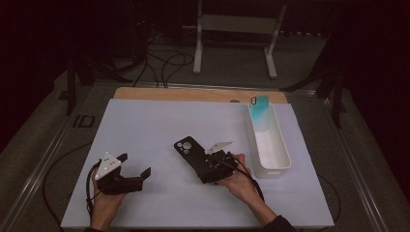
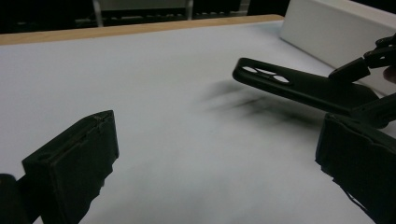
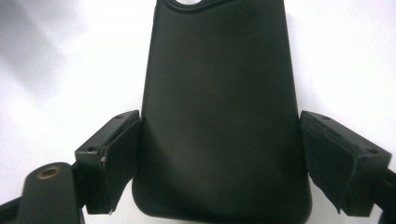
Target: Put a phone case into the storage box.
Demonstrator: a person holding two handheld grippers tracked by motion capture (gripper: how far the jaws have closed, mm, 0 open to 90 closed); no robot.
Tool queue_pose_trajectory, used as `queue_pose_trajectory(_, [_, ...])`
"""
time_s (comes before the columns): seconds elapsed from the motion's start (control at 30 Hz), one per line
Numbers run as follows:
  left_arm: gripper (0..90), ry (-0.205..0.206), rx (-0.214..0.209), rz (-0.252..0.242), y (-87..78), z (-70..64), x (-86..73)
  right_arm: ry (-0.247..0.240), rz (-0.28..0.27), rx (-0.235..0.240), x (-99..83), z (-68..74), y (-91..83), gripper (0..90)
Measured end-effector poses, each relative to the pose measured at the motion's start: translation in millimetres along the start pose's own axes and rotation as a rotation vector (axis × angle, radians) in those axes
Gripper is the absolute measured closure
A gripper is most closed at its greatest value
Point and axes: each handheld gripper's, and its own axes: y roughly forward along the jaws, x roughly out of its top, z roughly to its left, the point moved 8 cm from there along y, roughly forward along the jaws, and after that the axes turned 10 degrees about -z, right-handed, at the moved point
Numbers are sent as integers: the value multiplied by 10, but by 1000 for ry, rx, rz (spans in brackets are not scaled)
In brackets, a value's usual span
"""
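the right hand-held gripper (image 1: 209, 166) is grasping the black phone case (image 1: 189, 149) by its two long edges, one jaw pressed to each side near the plain bottom end, so the camera-cutout end sticks out forward and free. in the left gripper view the case (image 2: 303, 86) hangs tilted, its far end lifted off the white worktop (image 1: 159, 125) with a soft shadow beneath it, so it looks carried rather than resting. holding it across the width makes sense: the case is thin and bendy, and pinching the edges probably keeps it from folding or slipping.

the left hand-held gripper (image 1: 134, 168) sits low on the worktop well to the left, jaws spread wide with nothing between them, turned toward the case as if waiting to help or take over.

off to the right stands a long white bin (image 1: 282, 159), and a teal phone case (image 1: 261, 110) leans upright inside its far end. my guess is the black case is headed there too; the bin is just beside the right hand, so only a short swing over its near wall seems needed, taking care that the jutting end clears the rim.
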Motion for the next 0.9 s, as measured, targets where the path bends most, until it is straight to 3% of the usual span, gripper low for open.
queue_pose_trajectory(0.1, [0, -43, -32, 2, 112, -65, 58, -13, -34, -9, 83, 21, -46, 156])
queue_pose_trajectory(0.3, [22, -51, -77, 37, 330, -231, 155, -32, -105, -1, 253, 87, -133, 155])
queue_pose_trajectory(0.53, [56, -53, -131, 45, 507, -442, 304, -48, -160, 20, 387, 177, -182, 154])
queue_pose_trajectory(0.7, [66, -63, -149, 63, 629, -574, 359, -62, -205, 30, 479, 239, -209, 154])
queue_pose_trajectory(0.9, [154, -81, -209, 51, 691, -719, 391, -72, -261, 47, 550, 314, -249, 153])
